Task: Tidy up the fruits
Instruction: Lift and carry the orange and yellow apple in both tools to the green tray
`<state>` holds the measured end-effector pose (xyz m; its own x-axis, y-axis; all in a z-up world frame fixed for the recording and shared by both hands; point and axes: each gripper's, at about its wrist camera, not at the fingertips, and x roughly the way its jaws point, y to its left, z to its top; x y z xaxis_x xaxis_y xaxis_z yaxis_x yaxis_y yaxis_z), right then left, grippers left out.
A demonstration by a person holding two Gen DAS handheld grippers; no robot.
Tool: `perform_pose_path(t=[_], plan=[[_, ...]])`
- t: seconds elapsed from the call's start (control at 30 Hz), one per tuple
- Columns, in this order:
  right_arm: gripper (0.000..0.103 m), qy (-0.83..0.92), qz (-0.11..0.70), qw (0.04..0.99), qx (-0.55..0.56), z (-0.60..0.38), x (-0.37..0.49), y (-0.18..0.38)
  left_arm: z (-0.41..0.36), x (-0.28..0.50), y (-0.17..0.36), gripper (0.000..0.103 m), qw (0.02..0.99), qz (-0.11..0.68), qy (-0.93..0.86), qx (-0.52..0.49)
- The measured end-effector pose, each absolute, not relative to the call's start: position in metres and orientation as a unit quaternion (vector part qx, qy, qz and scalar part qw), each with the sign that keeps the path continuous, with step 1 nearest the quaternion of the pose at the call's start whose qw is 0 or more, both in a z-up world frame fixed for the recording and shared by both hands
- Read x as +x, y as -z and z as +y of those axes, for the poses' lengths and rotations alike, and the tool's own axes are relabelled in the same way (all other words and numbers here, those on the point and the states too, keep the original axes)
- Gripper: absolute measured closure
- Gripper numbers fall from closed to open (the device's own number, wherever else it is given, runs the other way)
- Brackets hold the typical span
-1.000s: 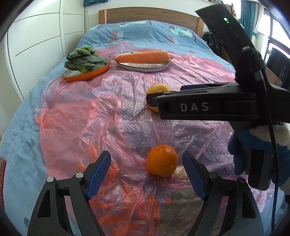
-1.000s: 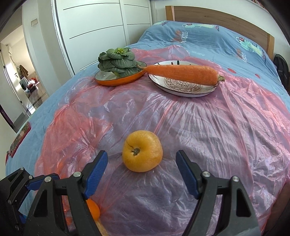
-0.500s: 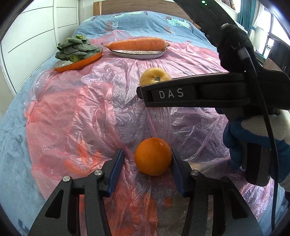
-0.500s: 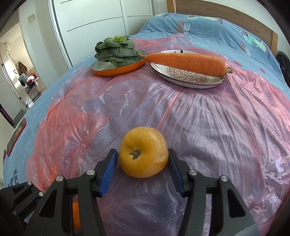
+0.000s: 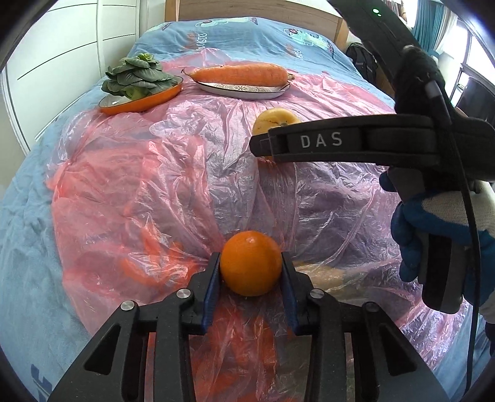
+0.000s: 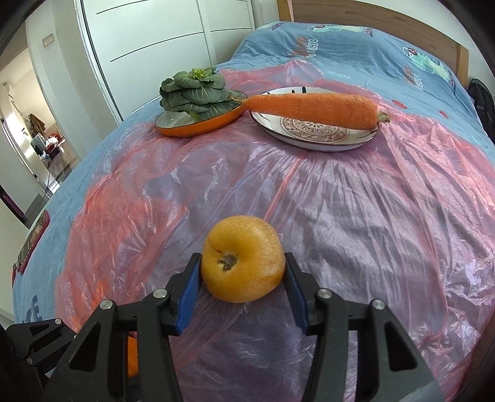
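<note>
An orange (image 5: 250, 263) lies on the pink plastic sheet (image 5: 139, 191) that covers the bed. My left gripper (image 5: 250, 256) has its jaws closing on it, and both blue pads touch its sides. A yellow apple (image 6: 243, 267) with its stem end towards the camera sits between the pads of my right gripper (image 6: 243, 256). Those jaws are closing too, and both pads touch the fruit. In the left wrist view the apple (image 5: 272, 117) shows above the right gripper's black body. A gloved hand (image 5: 439, 235) holds that gripper. Both fruits rest on the sheet.
At the far side an orange-rimmed dish (image 6: 198, 128) holds leafy greens (image 6: 195, 89). Beside it a large carrot (image 6: 309, 106) lies across a patterned plate (image 6: 315, 140). White wardrobe doors (image 6: 154, 46) stand on the left, and a wooden headboard (image 6: 371, 15) stands behind the bed.
Both grippers went from wide open to closed onto their fruit: the left on the orange, the right on the yellow apple. Neither fruit has left the sheet.
</note>
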<state>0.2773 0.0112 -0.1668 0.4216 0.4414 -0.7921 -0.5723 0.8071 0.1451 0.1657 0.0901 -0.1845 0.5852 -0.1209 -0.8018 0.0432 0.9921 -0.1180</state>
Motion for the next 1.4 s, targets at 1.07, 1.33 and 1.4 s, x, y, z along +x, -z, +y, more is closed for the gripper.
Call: perform_pose_path(t=[1.07,1.33,1.4], plan=[[0.037,-0.271,0.444,0.854,-0.03,-0.087,0.115,0.093,0.083,0.066,0.097,0.072,0.909,0.417,0.024,-0.015],[0.037,-0.242,0.443,0.863,-0.022,-0.133,0.071,0.087,0.045,0.042,0.076,0.072,0.913,0.405,0.051,0.017],[0.037,-0.235,0.442,0.866,-0.019,-0.146,0.061,0.087,0.033,0.036,0.072,0.072,0.913,0.403,0.059,0.026]])
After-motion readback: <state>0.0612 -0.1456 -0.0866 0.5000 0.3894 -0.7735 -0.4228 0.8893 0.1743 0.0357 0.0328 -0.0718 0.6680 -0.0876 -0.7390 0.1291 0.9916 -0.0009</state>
